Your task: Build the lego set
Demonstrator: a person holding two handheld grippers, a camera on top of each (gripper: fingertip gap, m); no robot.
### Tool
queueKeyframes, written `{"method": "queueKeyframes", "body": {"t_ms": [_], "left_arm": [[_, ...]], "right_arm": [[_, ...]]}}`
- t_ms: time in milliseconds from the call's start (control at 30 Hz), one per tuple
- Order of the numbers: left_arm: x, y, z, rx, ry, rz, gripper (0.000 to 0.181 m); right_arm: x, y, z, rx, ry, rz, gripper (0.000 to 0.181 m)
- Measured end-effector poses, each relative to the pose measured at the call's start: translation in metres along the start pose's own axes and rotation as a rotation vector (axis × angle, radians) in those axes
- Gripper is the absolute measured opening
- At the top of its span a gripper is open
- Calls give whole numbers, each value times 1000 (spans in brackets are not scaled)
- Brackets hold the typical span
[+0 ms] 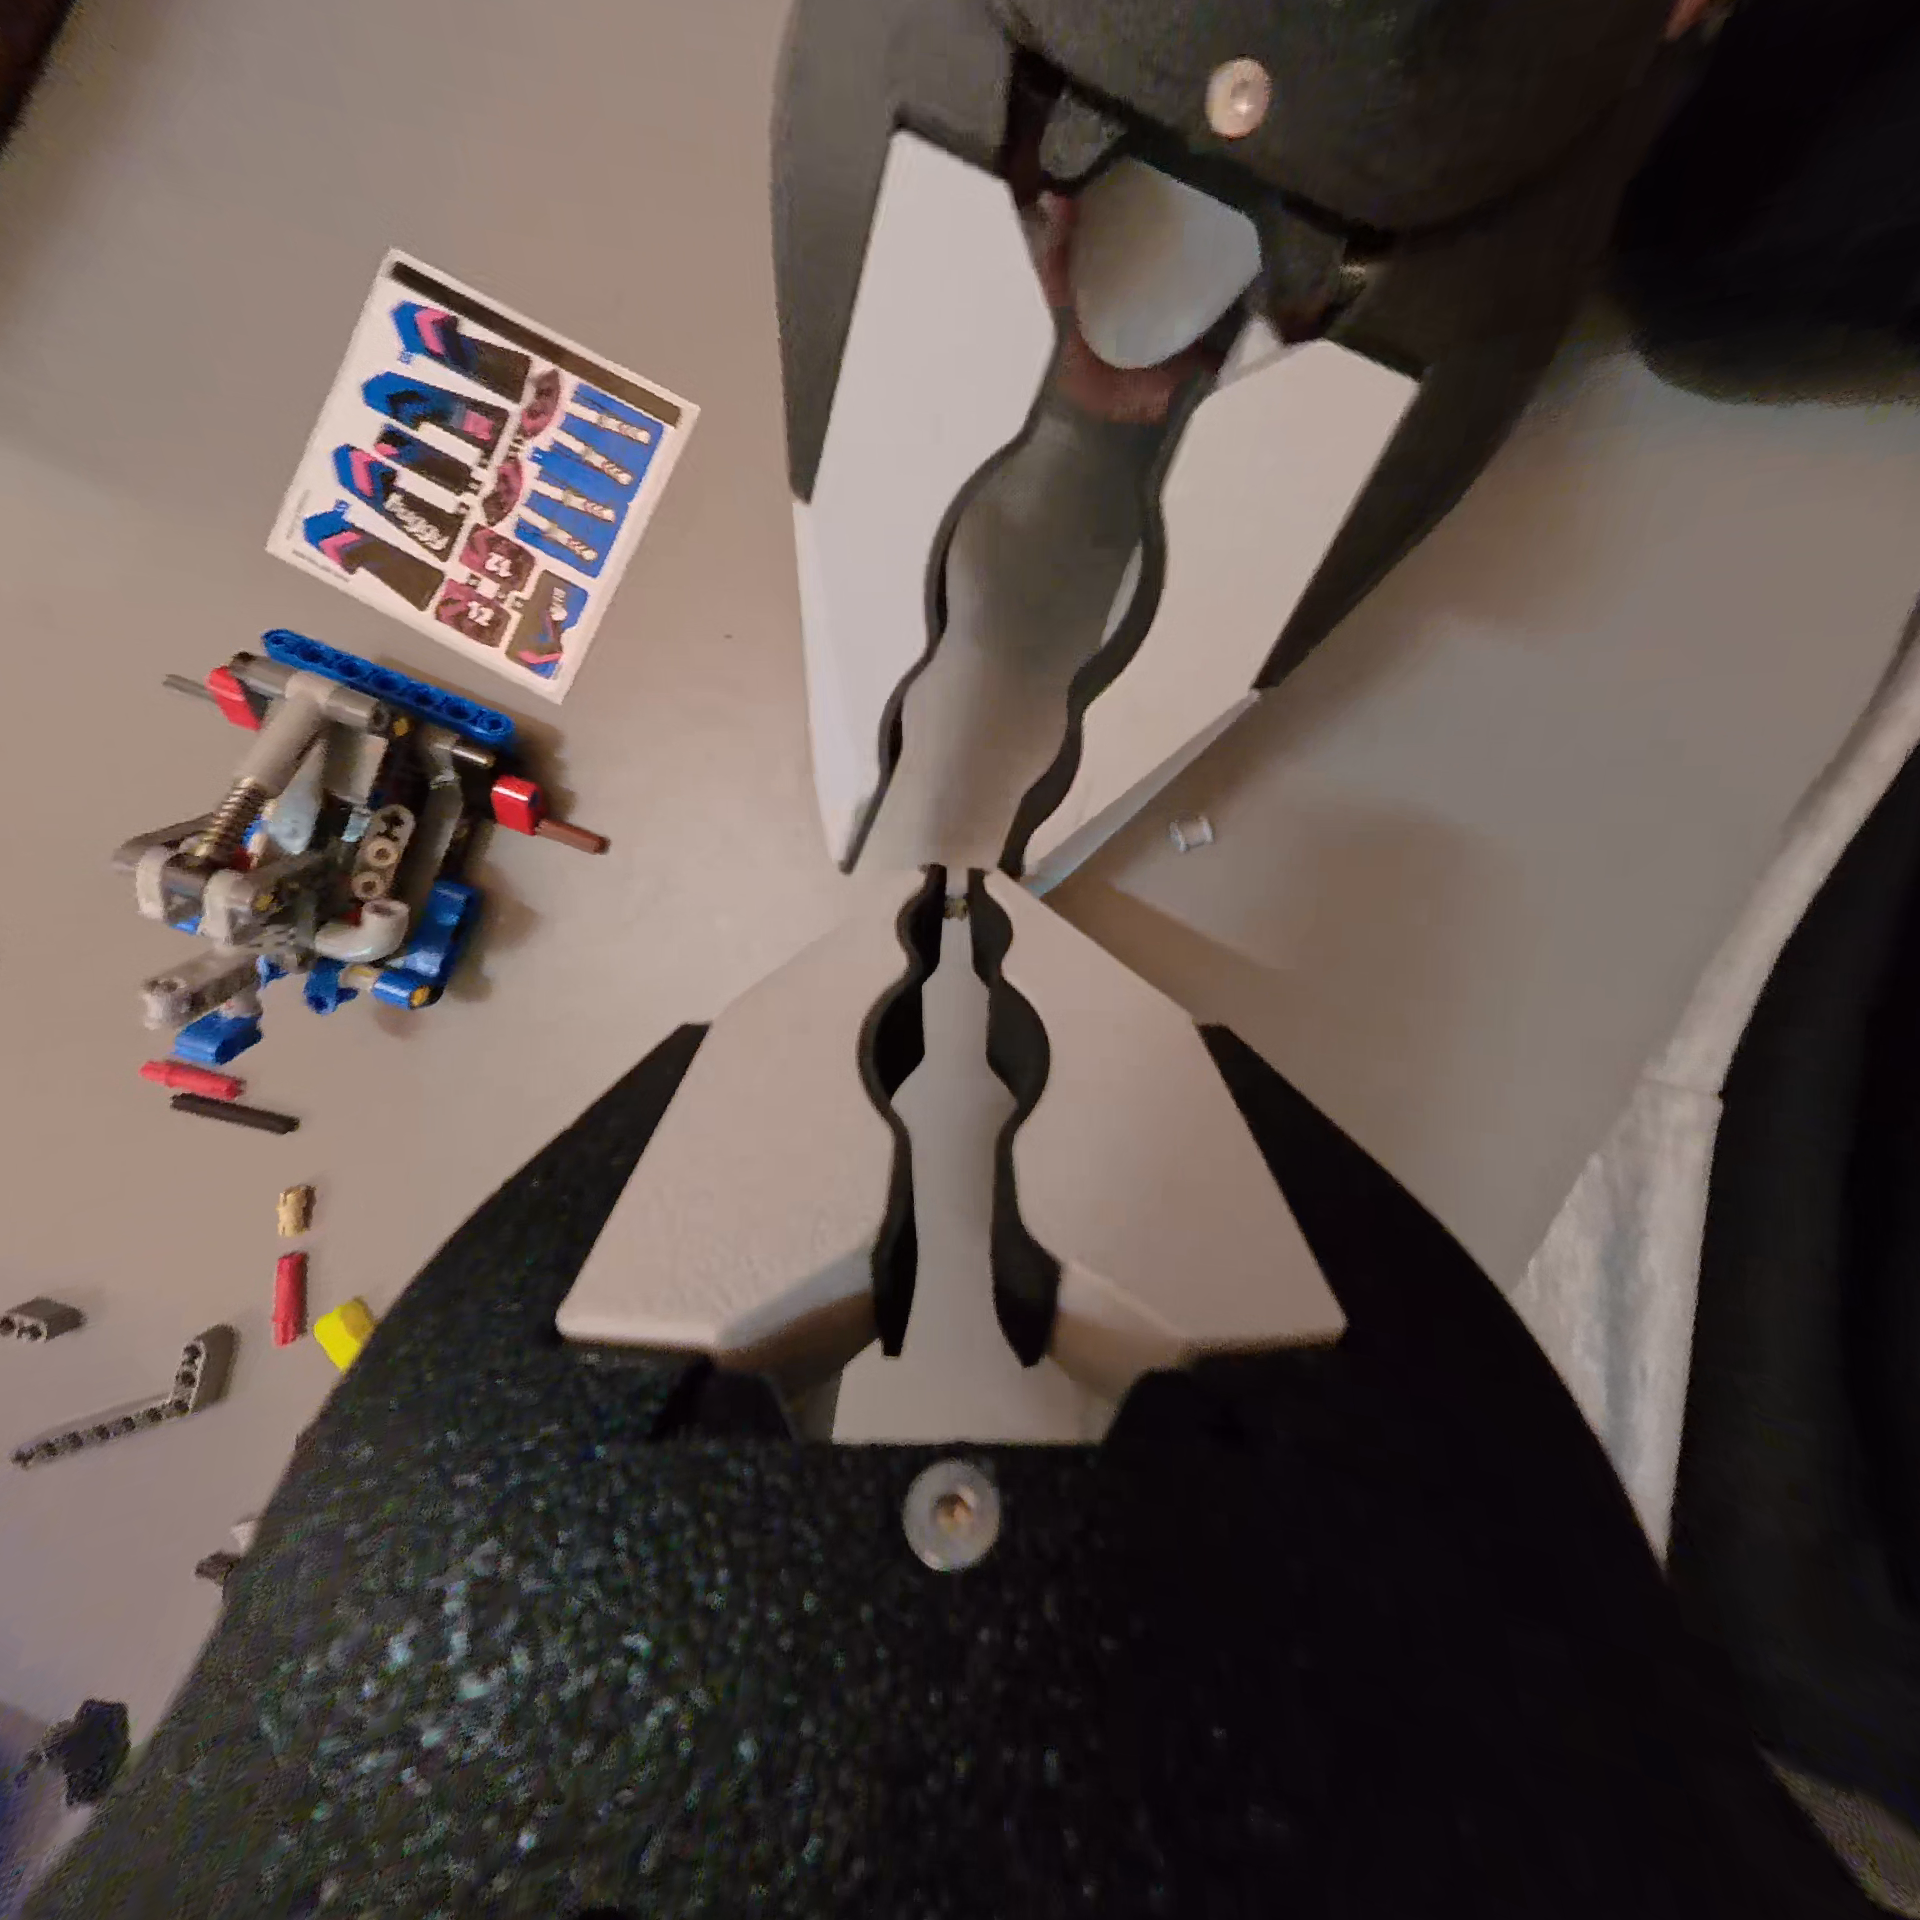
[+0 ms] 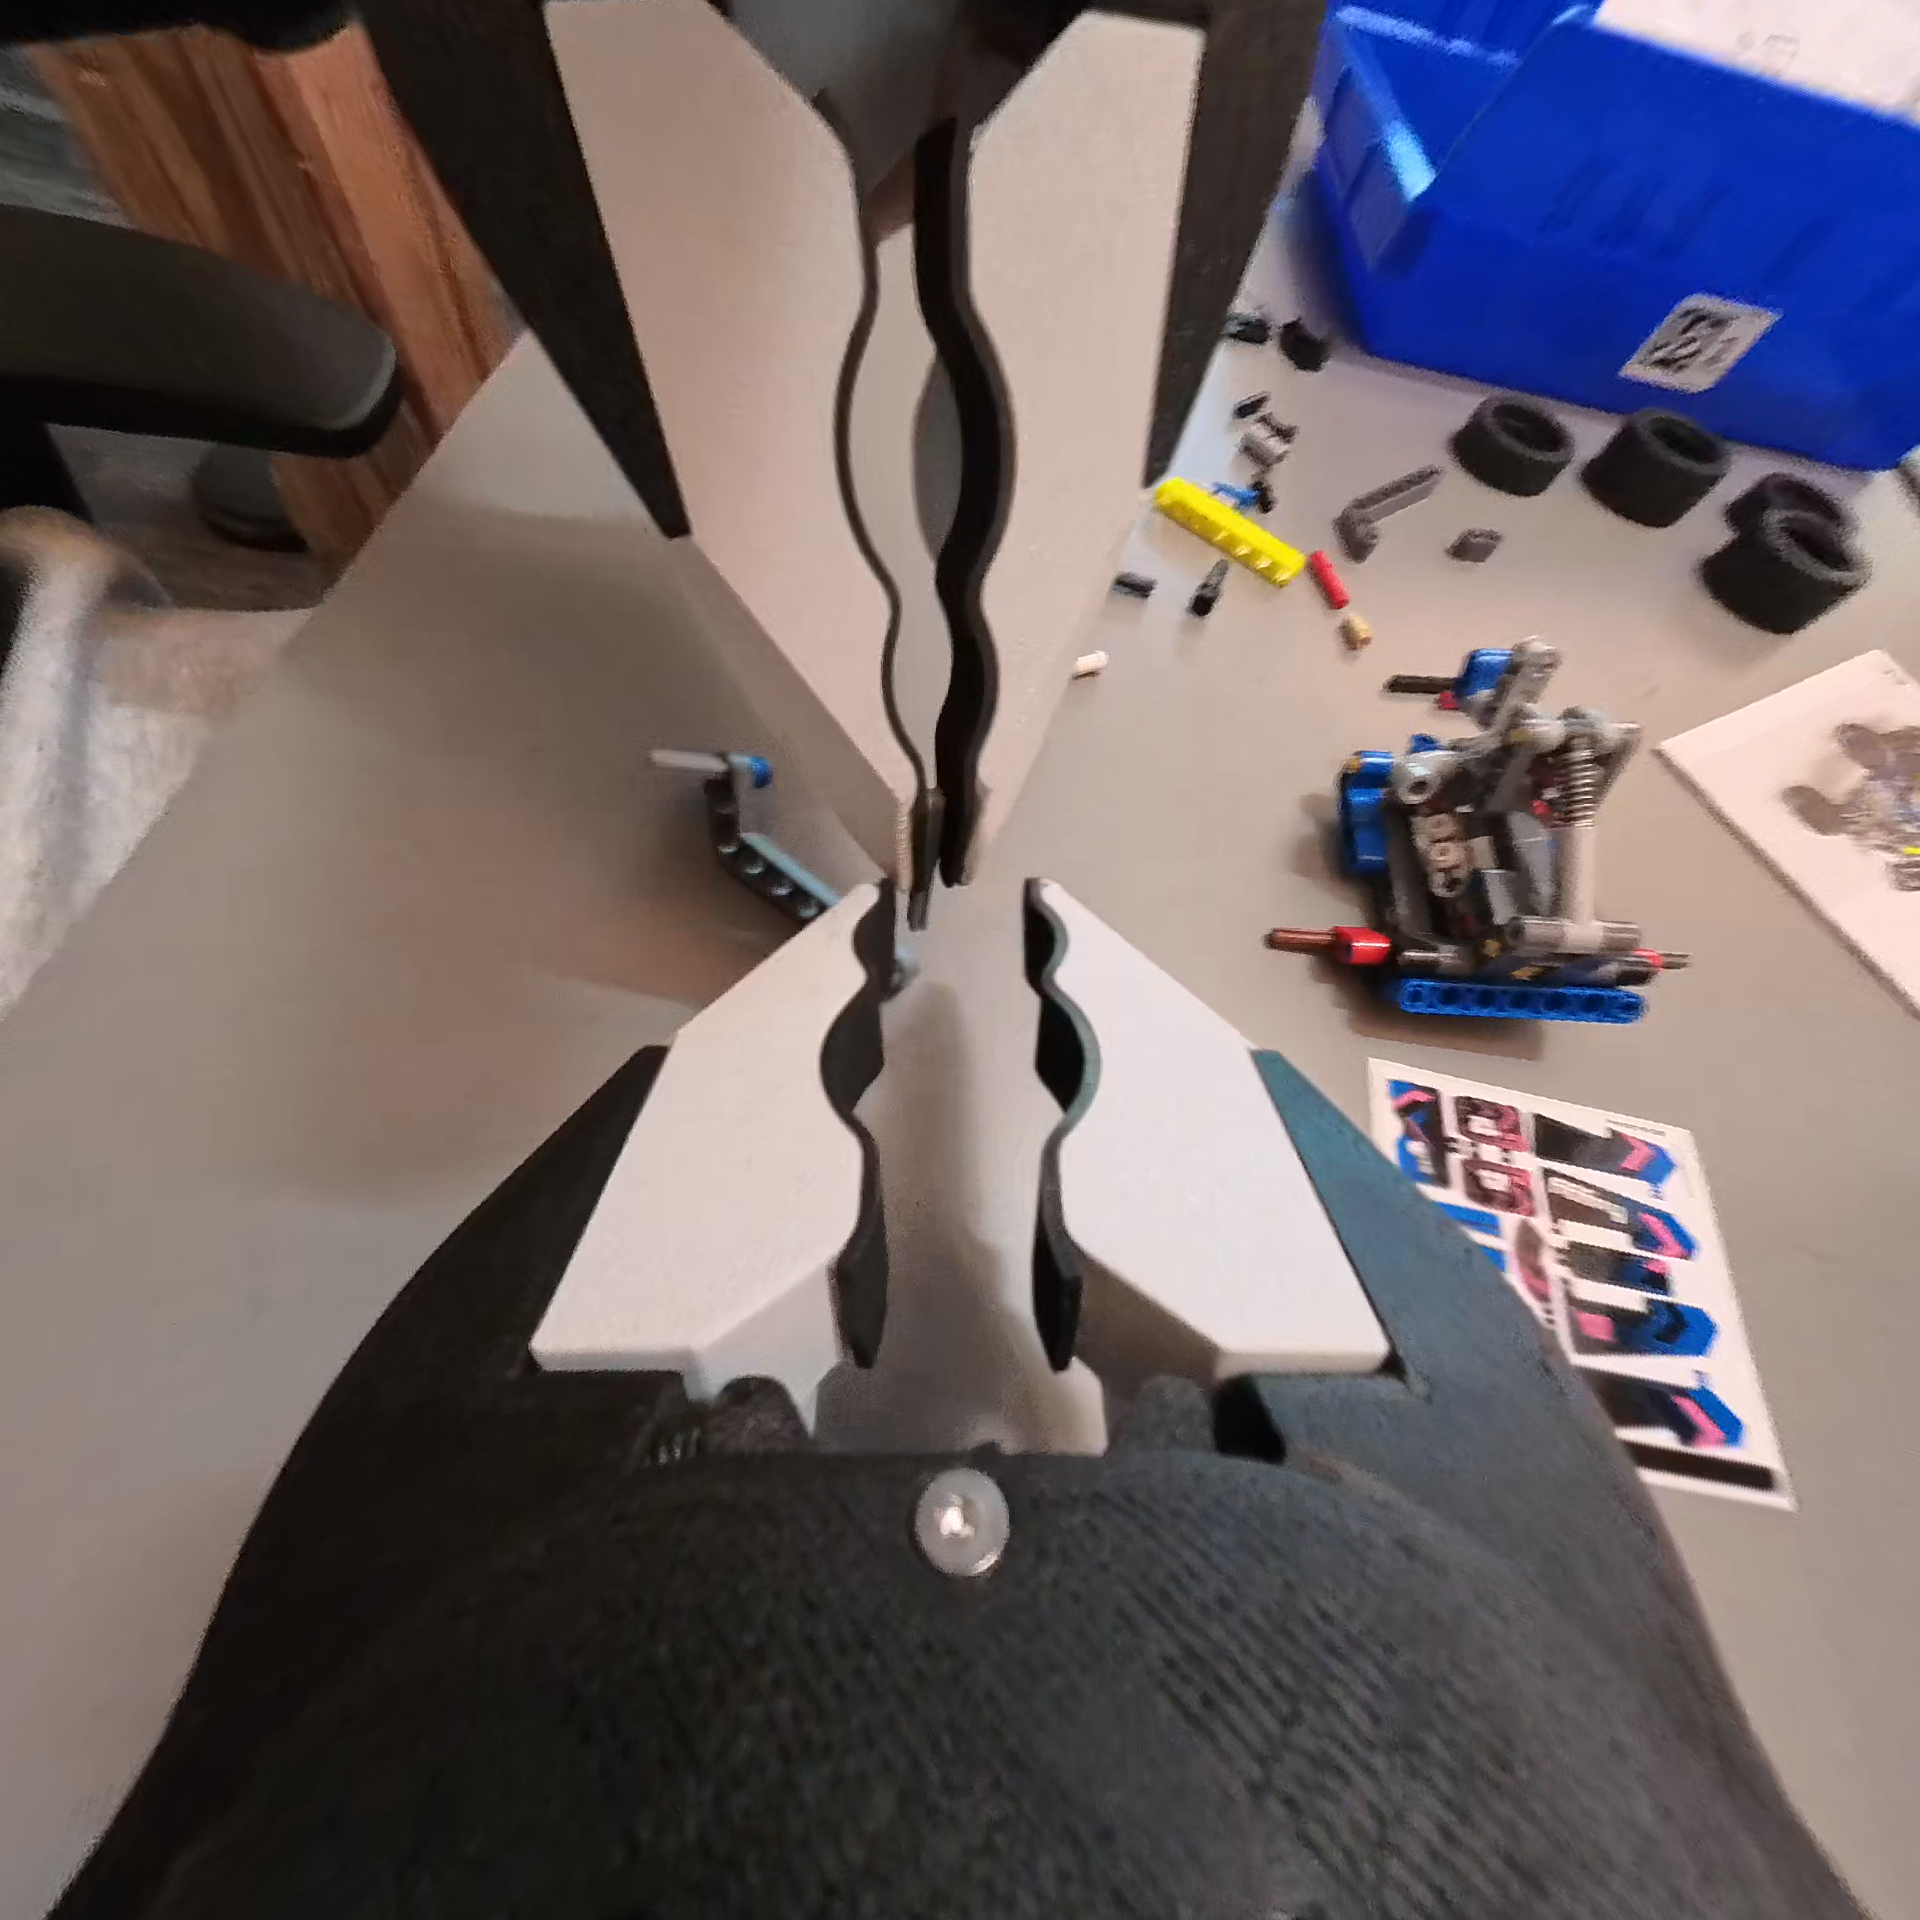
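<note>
upright pin (image 2: pixel 921 844) in left tongs (image 2: pixel 932 868)

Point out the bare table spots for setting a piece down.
Bare table spreads on the side away from the half-built model, bordered by the small grey-blue subassembly. It is crowded beyond the model: the tyres, yellow beam, blue bin; the sticker sheet lies nearer.

Blue bin (image 2: pixel 1621 208), chair armrest (image 2: pixel 187 343).

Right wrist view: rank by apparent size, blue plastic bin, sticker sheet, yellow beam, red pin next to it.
1. Blue plastic bin, partly cropped, still largest.
2. Sticker sheet, though nearness to the camera inflates it.
3. Yellow beam.
4. Red pin.
</note>
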State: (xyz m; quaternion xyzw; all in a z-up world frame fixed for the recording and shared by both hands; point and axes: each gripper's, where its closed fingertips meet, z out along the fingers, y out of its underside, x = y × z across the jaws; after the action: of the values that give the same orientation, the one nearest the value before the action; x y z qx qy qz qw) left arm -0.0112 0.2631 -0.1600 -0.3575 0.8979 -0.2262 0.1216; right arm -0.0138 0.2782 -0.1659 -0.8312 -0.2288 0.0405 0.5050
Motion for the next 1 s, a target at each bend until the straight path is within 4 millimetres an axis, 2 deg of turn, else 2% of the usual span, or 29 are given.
{"method": "queueKeyframes", "body": {"t_ms": [33,133,300,367,533,667,767,833,933,1000], "left_arm": [[-2,-2,-2,9,-18,-23,1],[-8,-9,-6,41,-63,-97,1],[-14,-17,-7,156,-98,-200,1],[-14,-19,-4,197,-91,-234,1],[-7,-16,10,203,-71,-225,1],[-8,-27,15,249,-54,-213,4],[-21,-19,11,215,-100,-235,15],[-21,-11,2,208,-105,-254,18],[-3,9,-4,128,-71,-281,29],[11,17,-4,100,-75,-252,31]], "right_arm": [[3,-4,-2,18,28,-14,25],[6,-10,-6,49,71,-59,15],[14,-10,-11,67,110,0,11],[13,-5,-11,49,92,12,3],[6,10,-10,-31,17,75,3],[2,35,-9,-158,-43,180,3],[3,42,-14,-195,-53,318,3],[5,45,-18,-204,-50,371,3],[-1,48,-20,-230,-97,404,3],[-2,50,-20,-252,-87,363,4]]}}
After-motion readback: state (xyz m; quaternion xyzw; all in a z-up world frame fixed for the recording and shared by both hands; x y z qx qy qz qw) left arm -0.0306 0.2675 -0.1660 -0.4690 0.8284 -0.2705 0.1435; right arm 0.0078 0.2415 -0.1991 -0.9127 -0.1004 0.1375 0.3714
